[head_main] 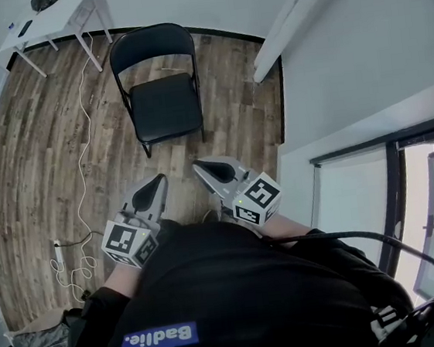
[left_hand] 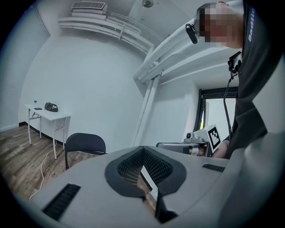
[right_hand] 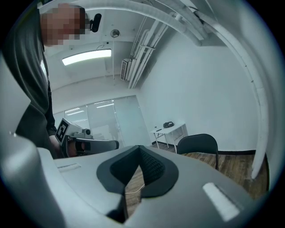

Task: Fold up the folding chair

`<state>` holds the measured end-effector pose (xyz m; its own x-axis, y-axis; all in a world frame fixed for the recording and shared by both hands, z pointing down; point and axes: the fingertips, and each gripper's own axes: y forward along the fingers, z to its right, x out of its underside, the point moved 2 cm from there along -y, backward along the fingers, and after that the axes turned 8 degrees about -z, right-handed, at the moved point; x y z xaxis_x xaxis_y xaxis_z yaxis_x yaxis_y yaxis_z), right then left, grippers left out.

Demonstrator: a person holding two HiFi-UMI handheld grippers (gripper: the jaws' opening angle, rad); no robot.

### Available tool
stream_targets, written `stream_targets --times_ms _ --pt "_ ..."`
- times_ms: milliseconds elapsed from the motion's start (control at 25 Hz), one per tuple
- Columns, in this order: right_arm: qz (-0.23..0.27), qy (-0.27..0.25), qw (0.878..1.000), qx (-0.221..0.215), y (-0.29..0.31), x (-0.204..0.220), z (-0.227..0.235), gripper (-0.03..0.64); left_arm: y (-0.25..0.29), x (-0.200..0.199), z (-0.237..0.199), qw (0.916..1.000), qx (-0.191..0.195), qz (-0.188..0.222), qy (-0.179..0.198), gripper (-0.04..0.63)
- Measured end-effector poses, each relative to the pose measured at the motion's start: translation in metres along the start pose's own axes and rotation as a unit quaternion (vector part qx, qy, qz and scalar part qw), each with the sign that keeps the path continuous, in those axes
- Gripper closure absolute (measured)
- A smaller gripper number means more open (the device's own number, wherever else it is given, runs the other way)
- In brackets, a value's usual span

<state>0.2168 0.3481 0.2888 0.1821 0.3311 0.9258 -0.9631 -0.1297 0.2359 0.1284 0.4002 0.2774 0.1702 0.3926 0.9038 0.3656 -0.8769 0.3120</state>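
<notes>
Wood floor [head_main: 35,150], white walls [head_main: 343,53], white table [head_main: 55,20].

Black folding chair [head_main: 159,90], white table [head_main: 55,21], brown wood-plank floor [head_main: 28,151], white cable [head_main: 83,149], white walls [head_main: 359,51]

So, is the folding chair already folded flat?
No, the folding chair stands open on the wooden floor with its seat down.

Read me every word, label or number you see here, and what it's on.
Blue patch on the person's black top: white lettering, a chest label, not read out.
Left marker cube, right marker cube: square codes, no words.
Folding chair: none visible.
</notes>
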Motion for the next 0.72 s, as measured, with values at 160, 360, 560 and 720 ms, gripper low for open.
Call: stream_targets --times_ms 160,360,560,720 --pt "-0.005 0.004 1.000 -0.001 0.004 0.000 0.015 0.617 0.011 -0.005 -0.006 1.0000 -0.006 0.000 0.001 0.592" --pt "-0.013 0.002 1.000 0.003 0.035 -0.006 0.032 0.617 0.025 -0.014 -0.040 1.0000 0.000 0.003 -0.005 0.592" --pt "-0.023 0.010 0.999 0.031 0.083 -0.018 0.066 0.617 0.054 -0.034 -0.095 0.9995 0.031 0.003 0.002 0.592" --pt "-0.027 0.025 0.997 0.061 0.139 -0.037 0.098 0.617 0.076 -0.064 -0.163 0.9987 0.049 0.009 0.013 0.592"
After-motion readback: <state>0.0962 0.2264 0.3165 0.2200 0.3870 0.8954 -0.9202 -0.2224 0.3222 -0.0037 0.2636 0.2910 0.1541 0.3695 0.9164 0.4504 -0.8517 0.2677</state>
